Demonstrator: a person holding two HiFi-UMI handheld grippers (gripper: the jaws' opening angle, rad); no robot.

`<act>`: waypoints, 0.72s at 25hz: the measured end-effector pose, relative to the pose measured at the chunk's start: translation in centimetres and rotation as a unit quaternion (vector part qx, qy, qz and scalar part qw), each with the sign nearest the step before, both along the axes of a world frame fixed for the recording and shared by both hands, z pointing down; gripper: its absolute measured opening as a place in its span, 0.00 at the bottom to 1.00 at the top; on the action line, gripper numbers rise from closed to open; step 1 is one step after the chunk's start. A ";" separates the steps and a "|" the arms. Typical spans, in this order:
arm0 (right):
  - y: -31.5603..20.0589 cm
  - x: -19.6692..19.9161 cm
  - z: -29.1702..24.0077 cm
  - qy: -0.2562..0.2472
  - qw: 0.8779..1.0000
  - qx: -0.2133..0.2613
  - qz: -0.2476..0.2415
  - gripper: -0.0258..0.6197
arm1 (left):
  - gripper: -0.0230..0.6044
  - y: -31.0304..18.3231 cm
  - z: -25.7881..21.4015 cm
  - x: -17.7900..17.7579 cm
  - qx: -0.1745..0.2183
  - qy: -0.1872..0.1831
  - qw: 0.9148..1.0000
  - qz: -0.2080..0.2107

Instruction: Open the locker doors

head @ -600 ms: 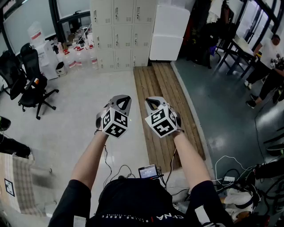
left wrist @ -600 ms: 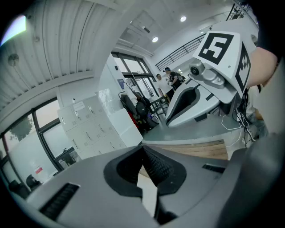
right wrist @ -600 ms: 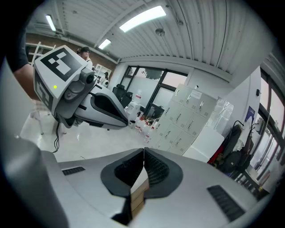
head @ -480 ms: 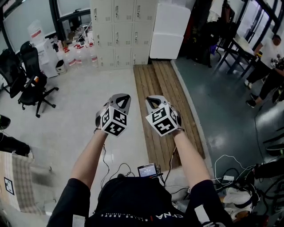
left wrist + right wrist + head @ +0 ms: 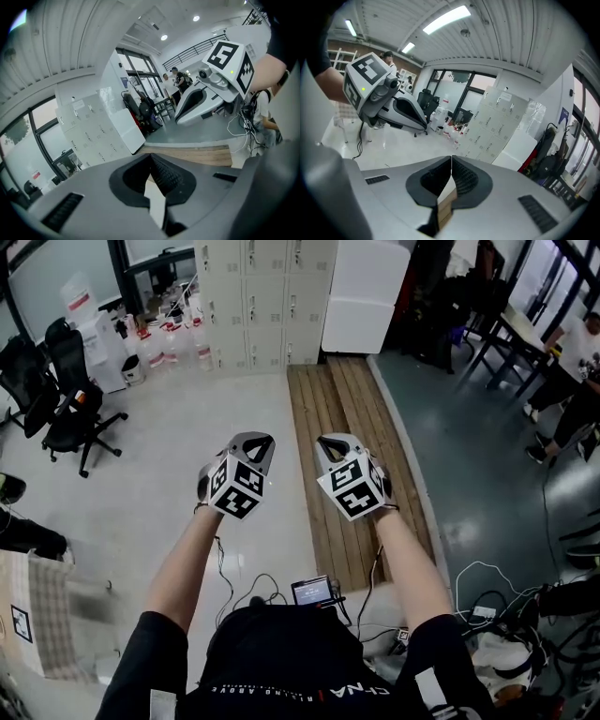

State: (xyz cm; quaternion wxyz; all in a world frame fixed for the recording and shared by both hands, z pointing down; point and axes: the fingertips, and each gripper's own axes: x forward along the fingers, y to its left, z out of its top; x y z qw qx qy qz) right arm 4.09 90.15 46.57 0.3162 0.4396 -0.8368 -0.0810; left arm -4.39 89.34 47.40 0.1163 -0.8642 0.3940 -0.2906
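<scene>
The beige lockers (image 5: pixel 267 296) stand against the far wall with all visible doors closed, several steps ahead of me. My left gripper (image 5: pixel 253 446) and right gripper (image 5: pixel 336 446) are held side by side at waist height, pointing toward the lockers and far from them. Both are shut with nothing between the jaws. In the left gripper view the jaws (image 5: pixel 151 157) meet, with the lockers (image 5: pixel 91 136) beyond at the left and the right gripper (image 5: pixel 211 89) at the right. In the right gripper view the jaws (image 5: pixel 451 159) touch; the lockers (image 5: pixel 492 124) are ahead.
A tall white cabinet (image 5: pixel 364 296) stands right of the lockers. A wooden plank strip (image 5: pixel 352 456) runs along the floor below it. Black office chairs (image 5: pixel 66 409) and bottles (image 5: pixel 169 348) are at the left. Cables (image 5: pixel 497 615) lie at the lower right; seated people (image 5: pixel 572 371) at the right.
The head view has shifted slightly, so the lockers sit a little higher in the frame. Both grippers stay shut and side by side, drifting slightly up.
</scene>
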 end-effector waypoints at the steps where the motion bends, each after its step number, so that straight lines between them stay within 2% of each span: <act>1: 0.1 0.2 0.1 0.008 1.000 0.001 -0.002 0.09 | 0.07 0.1 0.3 -0.1 -0.004 -0.007 1.000 0.002; 5: 0.2 1.5 0.2 0.010 1.000 0.000 -0.003 0.09 | 0.07 0.3 1.0 -0.4 -0.012 -0.018 1.000 0.004; 12: 0.2 3.1 0.6 -0.008 1.000 -0.007 -0.009 0.09 | 0.07 0.3 1.6 2.1 -0.015 -0.022 1.000 0.007; 18: 0.1 5.1 1.1 -0.032 0.999 -0.017 -0.024 0.09 | 0.07 -0.1 1.9 4.7 -0.022 0.004 1.000 -0.003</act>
